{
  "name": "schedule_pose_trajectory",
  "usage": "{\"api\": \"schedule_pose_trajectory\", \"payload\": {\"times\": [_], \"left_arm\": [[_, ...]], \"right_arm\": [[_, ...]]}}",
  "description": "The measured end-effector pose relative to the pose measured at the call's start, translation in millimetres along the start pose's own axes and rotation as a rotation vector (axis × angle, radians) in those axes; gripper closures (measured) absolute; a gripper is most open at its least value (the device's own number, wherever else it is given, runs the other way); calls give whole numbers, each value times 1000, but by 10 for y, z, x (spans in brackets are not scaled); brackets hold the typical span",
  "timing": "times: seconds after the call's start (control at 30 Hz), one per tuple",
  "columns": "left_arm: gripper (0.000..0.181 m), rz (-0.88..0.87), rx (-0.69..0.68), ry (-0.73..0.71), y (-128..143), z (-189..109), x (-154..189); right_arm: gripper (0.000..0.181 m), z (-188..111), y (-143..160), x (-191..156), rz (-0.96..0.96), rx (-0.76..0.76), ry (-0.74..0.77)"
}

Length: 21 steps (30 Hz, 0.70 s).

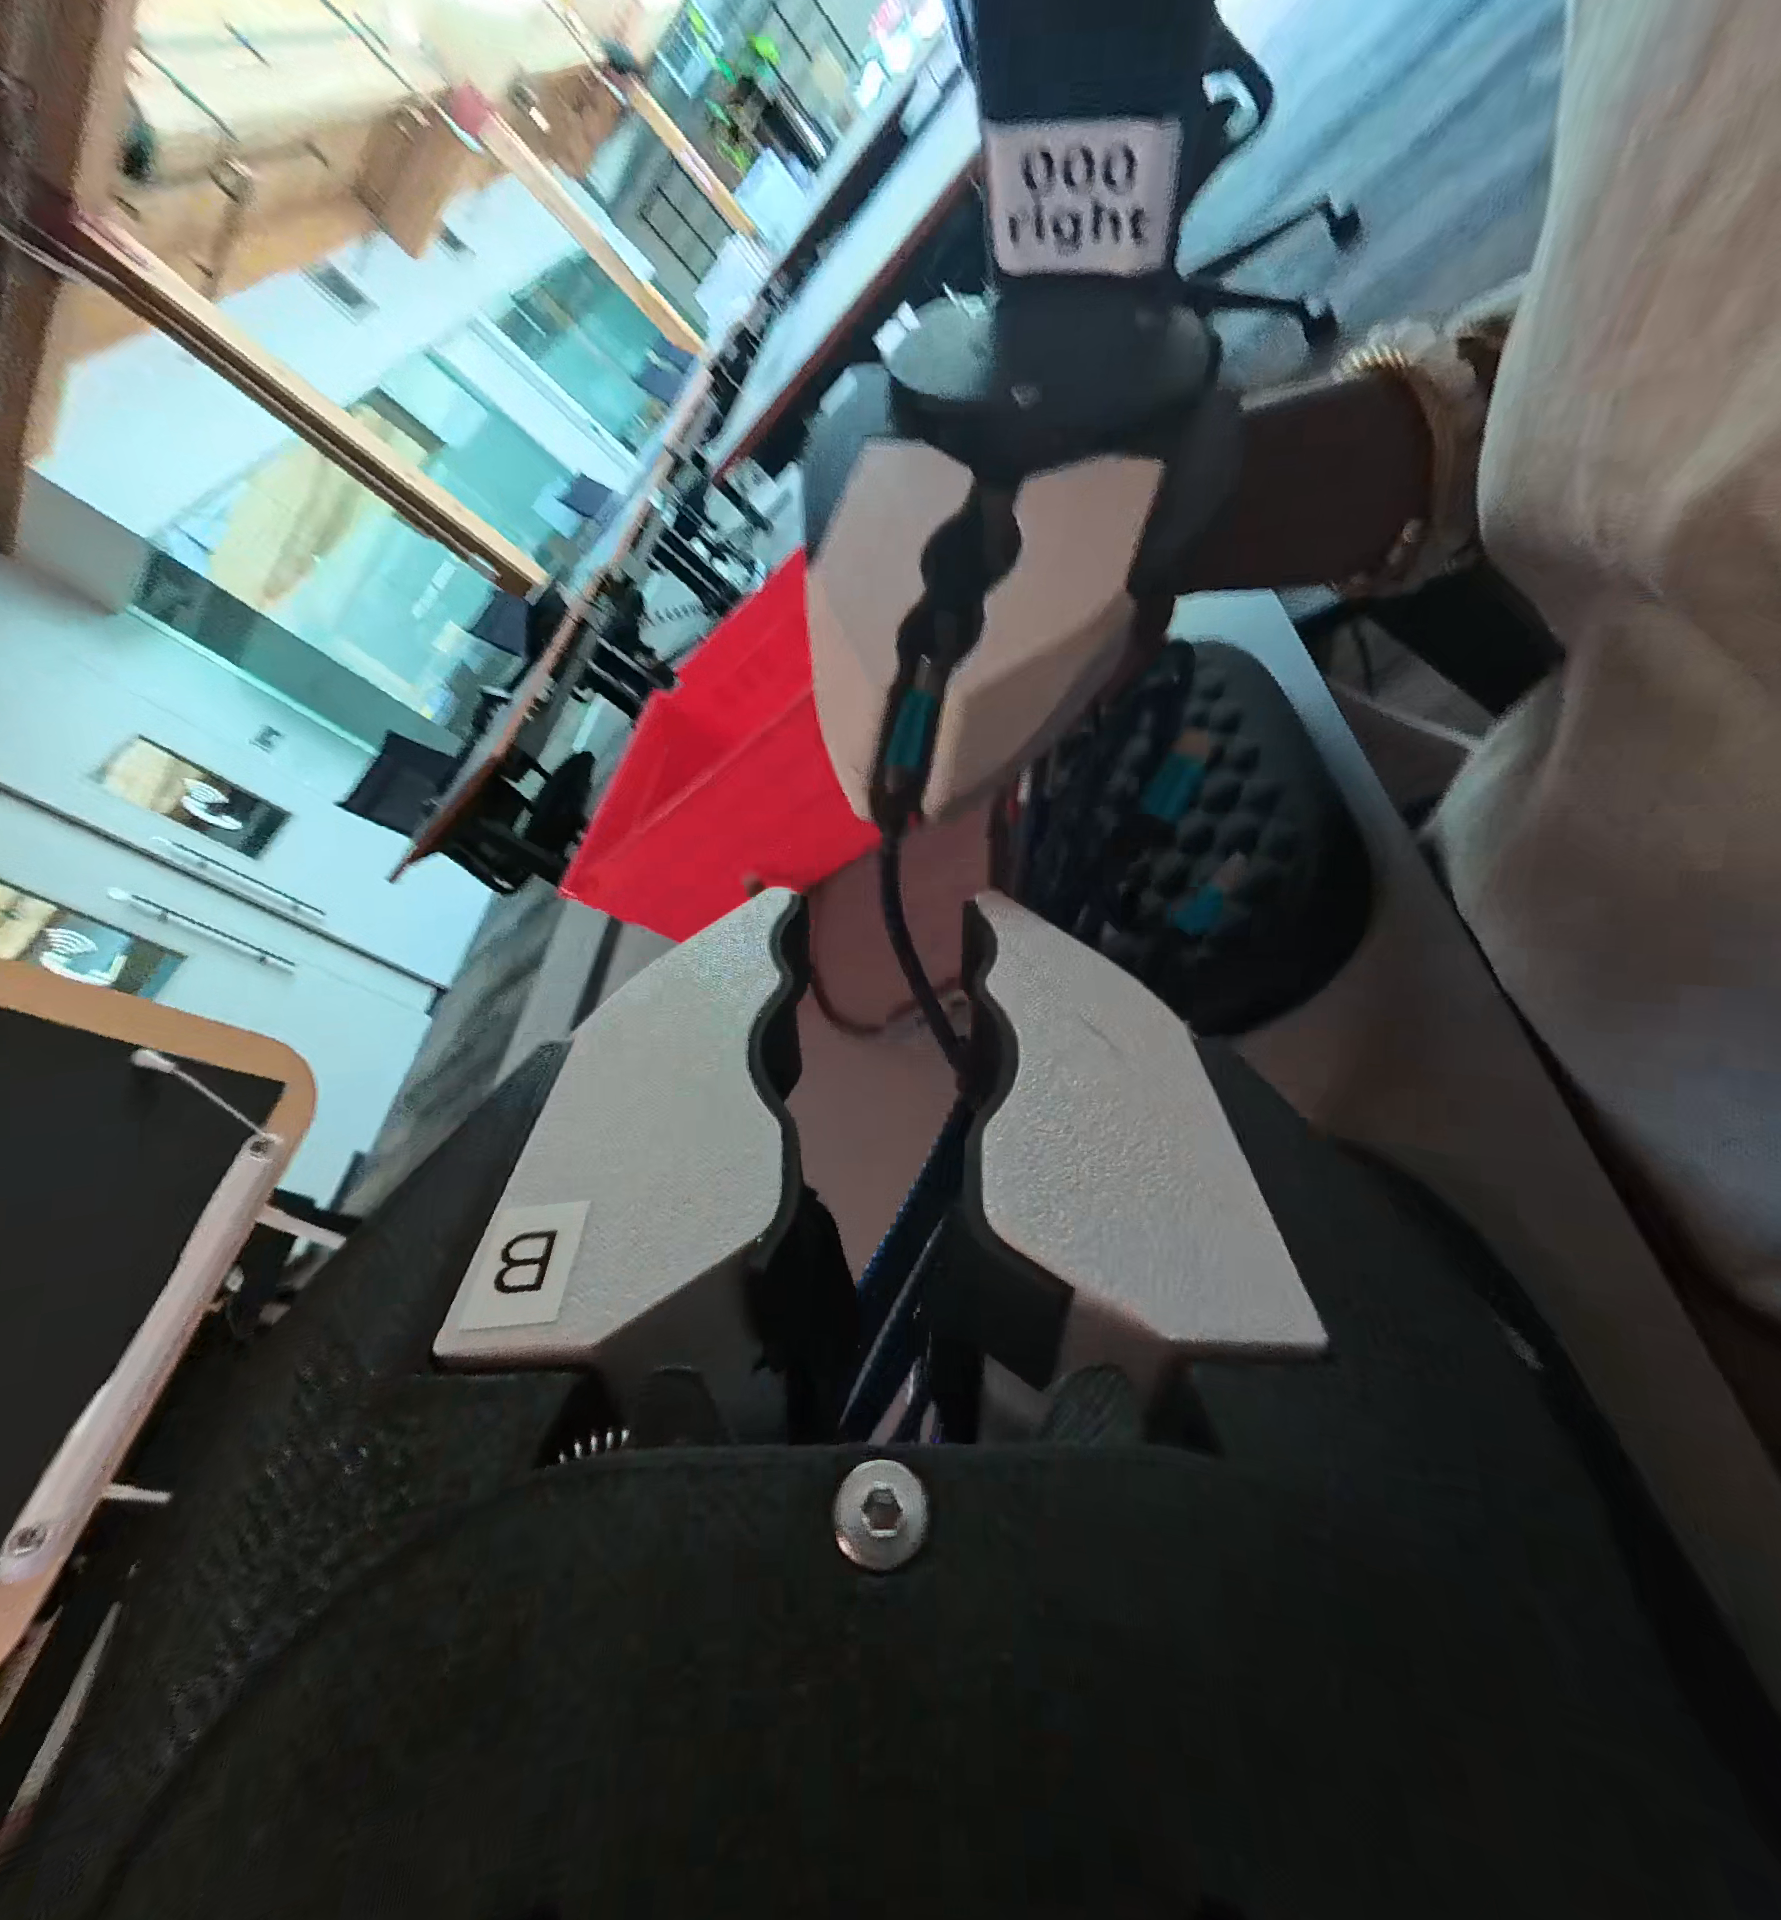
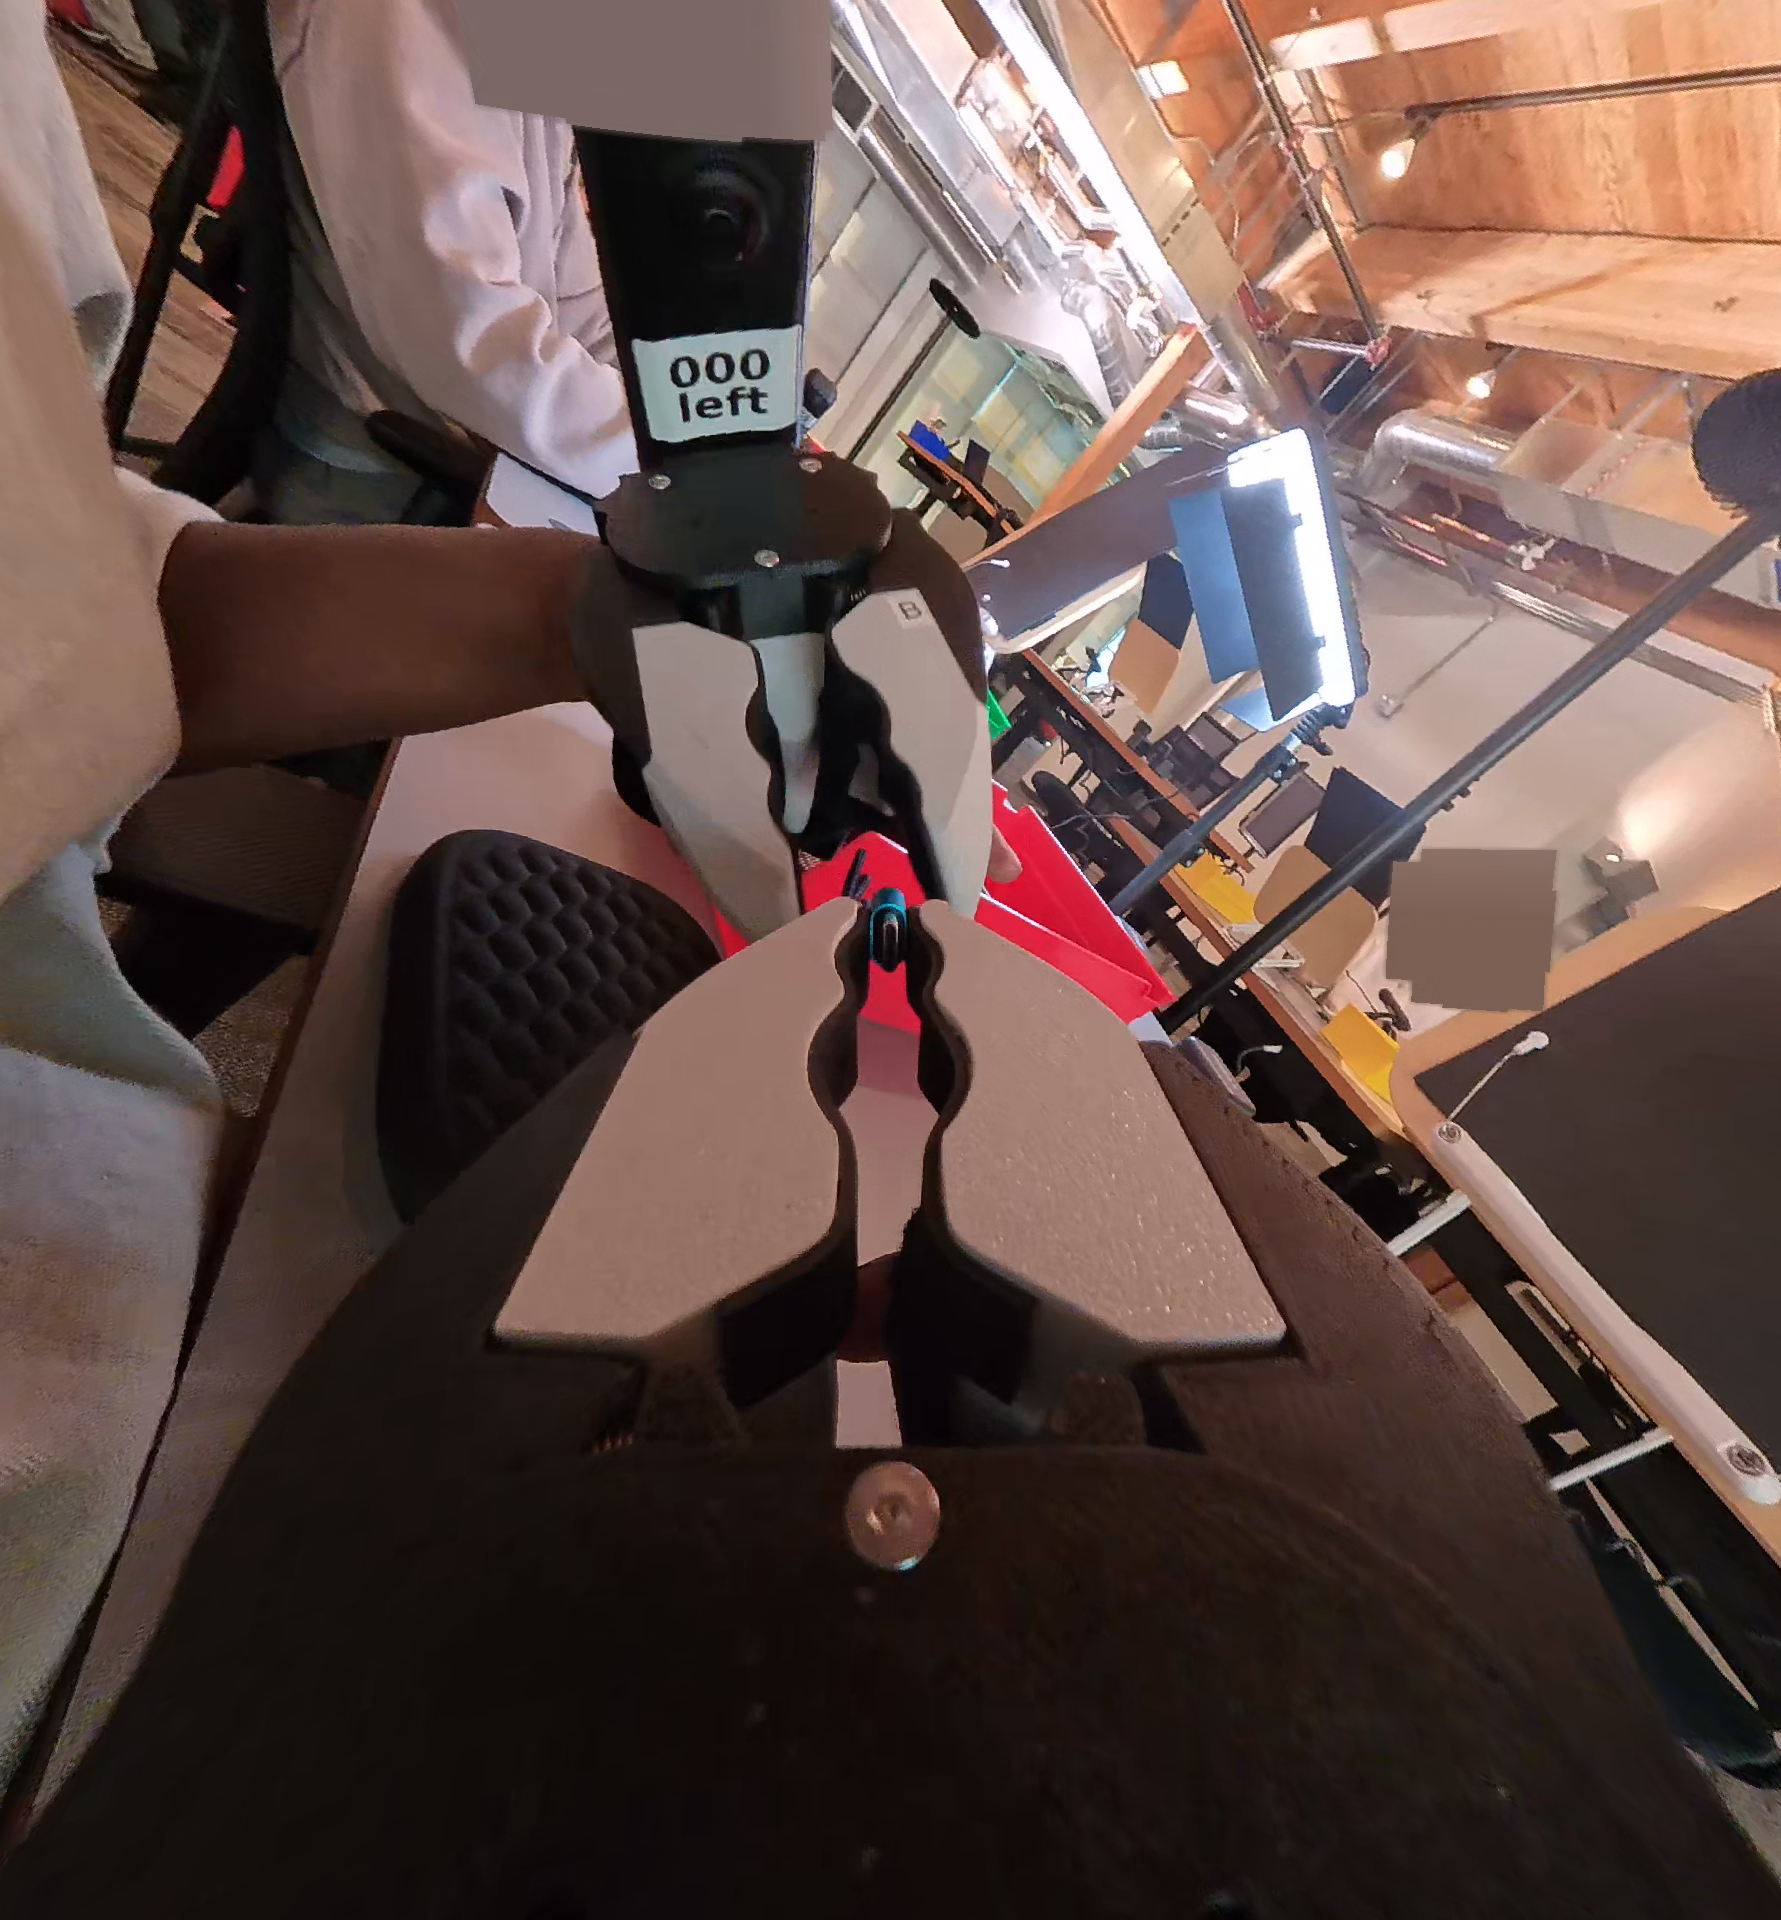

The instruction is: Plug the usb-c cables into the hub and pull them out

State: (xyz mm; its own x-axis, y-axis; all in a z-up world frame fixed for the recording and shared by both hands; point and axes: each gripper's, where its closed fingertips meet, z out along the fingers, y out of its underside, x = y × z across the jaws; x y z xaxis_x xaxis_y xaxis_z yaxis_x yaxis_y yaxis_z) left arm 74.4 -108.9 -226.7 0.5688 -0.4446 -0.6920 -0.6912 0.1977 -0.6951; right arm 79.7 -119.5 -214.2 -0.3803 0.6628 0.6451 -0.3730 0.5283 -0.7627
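Both grippers face each other over the white surface [image 2: 512,769]. The right gripper [image 2: 888,920] pinches a teal-collared usb-c plug [image 2: 886,932] at its fingertips; the right wrist view shows that head-on. The left wrist view shows it from the far side, with the black cable [image 1: 917,977] trailing down between the left gripper [image 1: 886,914] fingers, which sit spread. Can't make out the hub. Red bin [image 1: 720,769] and black dimpled pad [image 2: 522,997] sit nearby. Each gripper carries a white printed label.
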Motion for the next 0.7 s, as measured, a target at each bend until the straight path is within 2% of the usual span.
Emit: {"api": "schedule_pose_trajectory", "payload": {"times": [0.07, 0.17, 0.2, 0.3, 0.47, 0.6, 0.7], "left_arm": [[156, 31, -63, 29, 68, 20, 53], [178, 62, -65, 12, 36, 54, 32], [180, 64, -63, 12, 34, 63, 38], [181, 97, -80, -10, 48, 60, 21], [180, 153, -168, -14, 103, 0, 10], [180, 152, -229, -1, 232, 3, 26], [180, 161, -254, -1, 279, -10, 19]], "right_arm": [[176, 24, -4, -27, -10, -7, -14], [176, 59, 32, -47, -51, -46, -10], [176, 61, 40, -48, -65, -53, -3], [175, 68, 50, -43, -87, -67, 15], [165, 66, -13, -4, -87, -42, 42], [175, 91, 69, -60, -130, -90, 21], [175, 118, 109, -63, -120, -128, 11]]}}
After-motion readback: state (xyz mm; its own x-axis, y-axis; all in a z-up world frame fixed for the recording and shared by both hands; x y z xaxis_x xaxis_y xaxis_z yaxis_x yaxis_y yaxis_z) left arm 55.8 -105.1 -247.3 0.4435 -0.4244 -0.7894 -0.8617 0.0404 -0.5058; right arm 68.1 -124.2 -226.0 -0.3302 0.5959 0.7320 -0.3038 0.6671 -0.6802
